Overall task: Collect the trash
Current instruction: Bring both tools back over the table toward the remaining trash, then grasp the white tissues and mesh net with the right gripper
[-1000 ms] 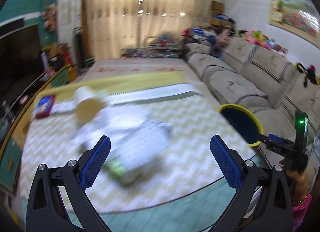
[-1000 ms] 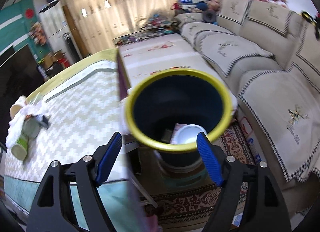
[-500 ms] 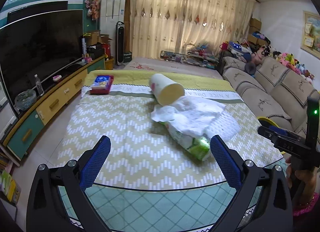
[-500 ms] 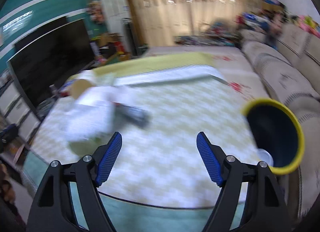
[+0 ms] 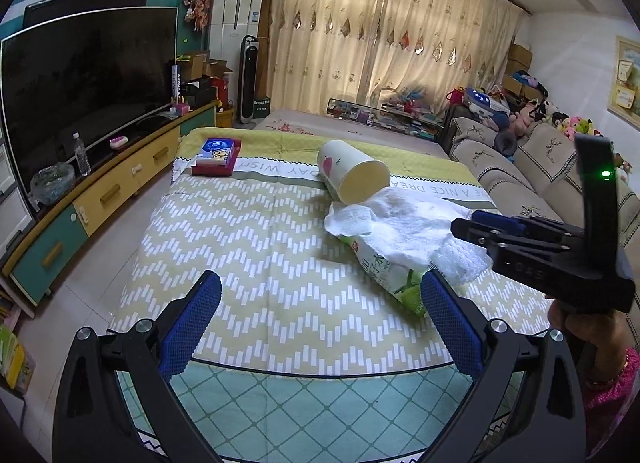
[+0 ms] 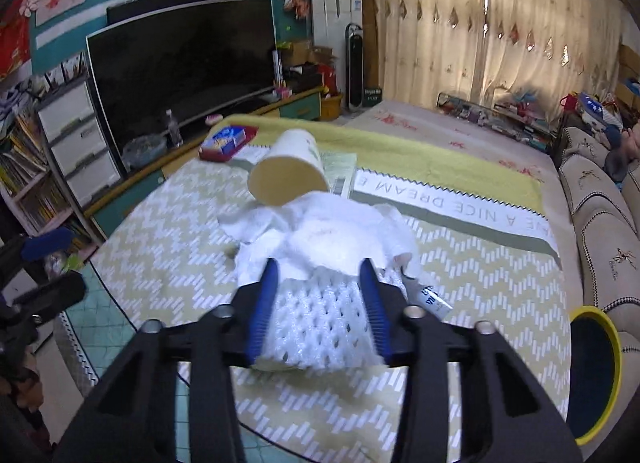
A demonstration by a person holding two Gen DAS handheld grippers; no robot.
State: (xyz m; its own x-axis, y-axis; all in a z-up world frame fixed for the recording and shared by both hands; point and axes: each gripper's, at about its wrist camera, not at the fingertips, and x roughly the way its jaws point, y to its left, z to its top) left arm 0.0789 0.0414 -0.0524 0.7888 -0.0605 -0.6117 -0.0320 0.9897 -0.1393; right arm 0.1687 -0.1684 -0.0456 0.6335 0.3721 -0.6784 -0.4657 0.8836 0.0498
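While the left claw (image 5: 320,311) hangs spread wide over the near edge of the table (image 5: 248,247) with nothing between its blue pads, the right claw (image 6: 320,299) is narrowed around a white foam net sleeve (image 6: 320,319), a pad against each side of it.

Trash, heaped right of the table's middle:
- Foam net sleeve: nearest item in the right wrist view, lying on the zigzag tablecloth (image 6: 480,263).
- Crumpled white tissue (image 6: 320,231): just beyond the sleeve, draped over the pile; in the left wrist view it covers the upper end of the packet.
- Green-and-white packet (image 5: 396,279): lying flat, its lower end beside the left claw's right pad.
- Paper cup (image 5: 354,175): on its side behind the tissue, touching it, mouth turned toward the cameras.

Trash bin (image 6: 592,375): dark, yellow-rimmed, off the table's right edge next to the sofa (image 6: 600,223).

Other: red and blue box (image 5: 216,157) at the far left corner of the table; television (image 5: 80,91) on a low cabinet along the left wall.
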